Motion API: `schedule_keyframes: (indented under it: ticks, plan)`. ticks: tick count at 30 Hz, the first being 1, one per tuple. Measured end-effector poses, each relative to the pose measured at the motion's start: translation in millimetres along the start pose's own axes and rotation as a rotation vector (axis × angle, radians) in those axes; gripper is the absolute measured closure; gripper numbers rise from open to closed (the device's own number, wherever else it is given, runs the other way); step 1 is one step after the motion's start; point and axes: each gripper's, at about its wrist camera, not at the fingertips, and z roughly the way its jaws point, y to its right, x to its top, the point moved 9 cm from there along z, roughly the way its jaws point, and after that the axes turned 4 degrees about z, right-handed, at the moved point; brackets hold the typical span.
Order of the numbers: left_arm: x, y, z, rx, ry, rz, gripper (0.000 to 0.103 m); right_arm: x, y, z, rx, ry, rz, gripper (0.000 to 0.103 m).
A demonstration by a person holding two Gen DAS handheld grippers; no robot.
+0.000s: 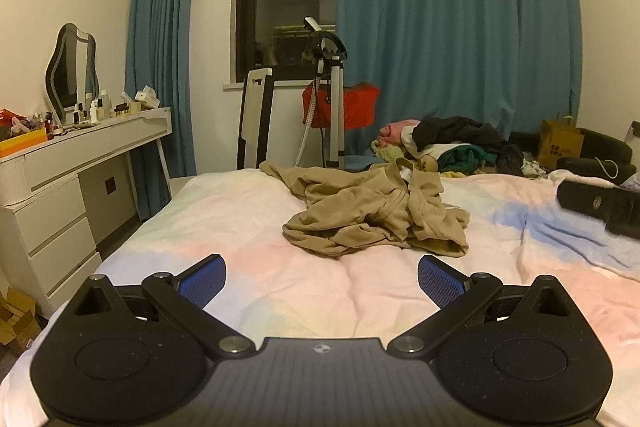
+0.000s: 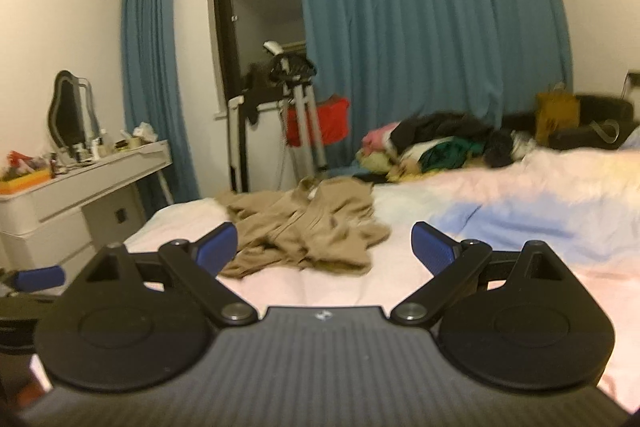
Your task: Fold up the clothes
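A crumpled tan shirt [image 1: 376,215] lies in a heap on the pastel bedspread [image 1: 248,227], ahead of both grippers. My left gripper [image 1: 322,277] hovers over the bed just short of the shirt, open, with nothing between its blue pads. The right gripper's black body [image 1: 600,207] shows at the right edge of the left wrist view. In the right wrist view the same shirt [image 2: 304,231] lies ahead and slightly left, and my right gripper [image 2: 324,247] is open and empty. A blue pad of the left gripper [image 2: 40,277] pokes in at the left edge.
A pile of mixed clothes [image 1: 452,143] sits at the bed's far end. A white dresser [image 1: 60,179] with a mirror and bottles stands left. A chair [image 1: 256,115], a tripod [image 1: 332,99], a red bag [image 1: 352,107] and blue curtains [image 1: 460,27] lie beyond the bed.
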Motion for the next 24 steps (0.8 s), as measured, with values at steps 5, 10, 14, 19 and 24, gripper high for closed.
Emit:
schedule_keyframes:
  ticks: [5, 10, 14, 19, 24]
  plan:
    - [-4.1, 4.3, 7.5, 0.004, -0.012, 0.023, 0.000, 8.7, 7.2, 5.0, -0.007, 0.014, 0.024, 0.009]
    - [-10.8, 7.0, 19.0, 0.021, -0.039, 0.035, 0.000, 14.6, 11.8, 5.9, 0.002, 0.020, 0.012, 0.011]
    - [-16.5, 13.4, 31.2, 0.013, -0.062, 0.061, 0.000, 19.6, 14.7, 8.6, 0.008, 0.019, 0.016, 0.016]
    - [-21.8, 27.4, 56.2, -0.016, -0.103, 0.092, 0.000, 32.1, 17.1, 24.2, 0.001, -0.005, 0.013, 0.026]
    - [-28.4, 43.3, 103.7, -0.030, -0.169, 0.142, 0.000, 41.6, 30.0, 44.6, -0.018, -0.027, 0.045, 0.026]
